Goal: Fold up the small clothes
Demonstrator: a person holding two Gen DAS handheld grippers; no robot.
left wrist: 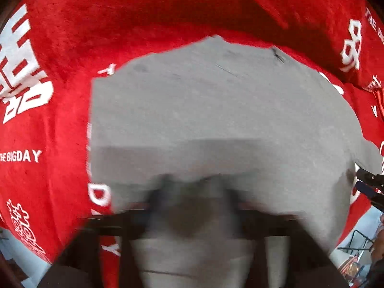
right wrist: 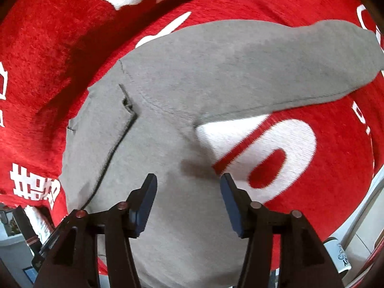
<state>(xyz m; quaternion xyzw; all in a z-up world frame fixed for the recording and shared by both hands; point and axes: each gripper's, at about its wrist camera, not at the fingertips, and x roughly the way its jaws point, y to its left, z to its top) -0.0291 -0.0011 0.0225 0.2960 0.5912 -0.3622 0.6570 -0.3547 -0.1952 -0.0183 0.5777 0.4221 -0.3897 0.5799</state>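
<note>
A grey garment (right wrist: 192,91) lies spread on a red blanket (right wrist: 52,55) printed with white characters and the words "THE BIGDAY". In the right wrist view, the right gripper (right wrist: 188,187) hovers above the garment's near part with its jaws set wide apart; both blue pads (right wrist: 146,204) are bare and nothing lies between them. A sleeve (right wrist: 300,57) extends up and to the right across the blanket, above a large white letter (right wrist: 264,148). A dark seam and a small notch run down the garment's left side. In the left wrist view, the garment (left wrist: 216,110) fills the centre, with a fold line crossing it from left to right and the blanket (left wrist: 60,48) all around it. The left gripper (left wrist: 194,192) is heavily blurred and grey cloth bunches where its fingertips meet; whether they pinch that cloth cannot be told. The right gripper (left wrist: 369,187) shows at that view's right edge, beside the garment.
</note>
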